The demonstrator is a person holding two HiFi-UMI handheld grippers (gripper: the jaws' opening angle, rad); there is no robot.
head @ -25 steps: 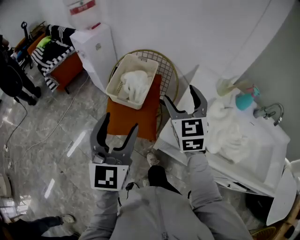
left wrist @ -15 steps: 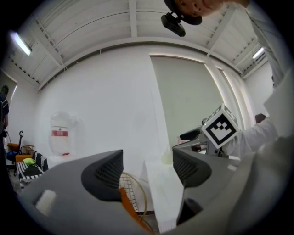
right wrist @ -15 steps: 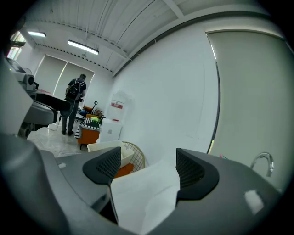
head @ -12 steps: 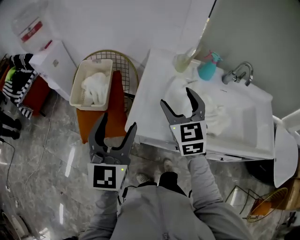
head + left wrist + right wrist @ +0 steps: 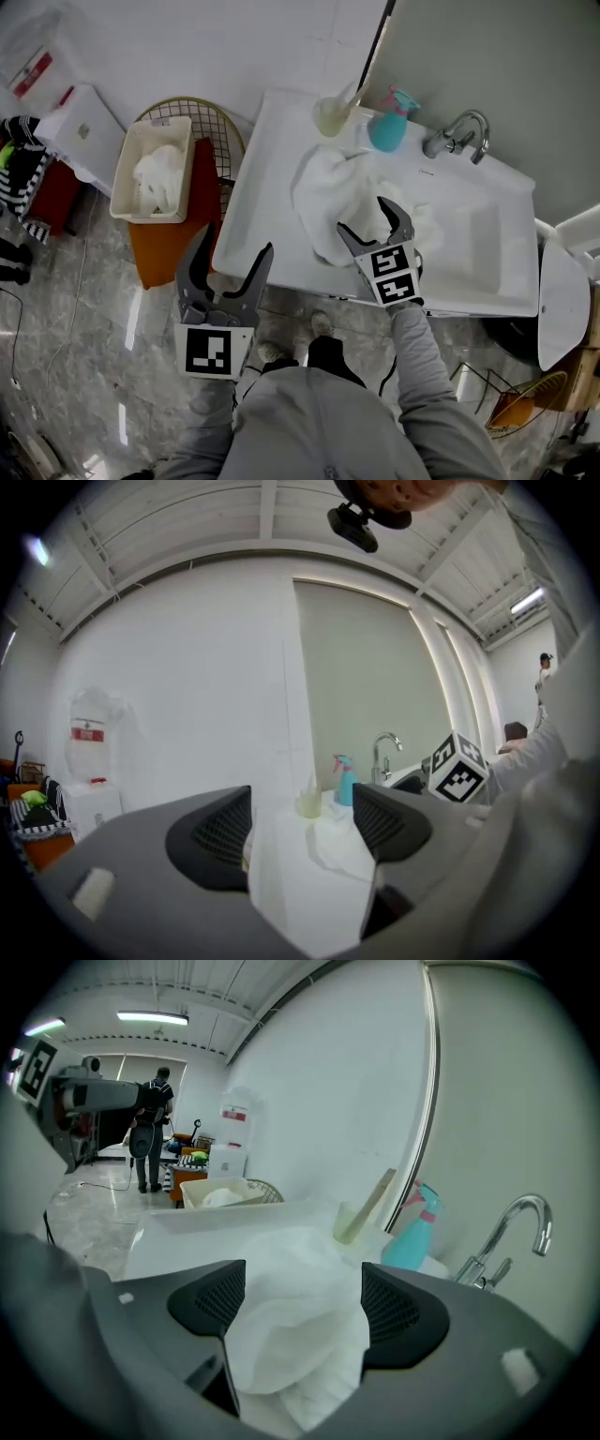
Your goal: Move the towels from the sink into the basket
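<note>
The sink (image 5: 483,253) is a white countertop basin unit with a chrome tap (image 5: 459,136) at its back edge. A teal spray bottle (image 5: 387,127) stands just beside the tap on the left, and a pale cup (image 5: 330,114) holding a stick-like item stands at the back left corner. A crumpled white towel (image 5: 328,192) lies on the left part of the sink, reaching from near the cup toward the front edge. Left of the sink, an orange-seated chair (image 5: 169,248) with a gold wire back carries the cream plastic basket (image 5: 125,169). A second towel (image 5: 157,178) is already inside it. A white water dispenser (image 5: 80,127) stands further left against the wall. Nothing stands between the sink and the basket. The right gripper (image 5: 366,217) is extended over the front edge of the sink on a grey-sleeved arm (image 5: 417,347) and is tilted downward. Its jaws are spread, with the towel lying between and ahead of them; the right gripper view shows gaps at both pads, so the cloth is not pinched. The left gripper (image 5: 236,242) is held roughly level in front of the sink's front left corner, above the marble floor (image 5: 84,375). Its jaws are spread and empty.
</note>
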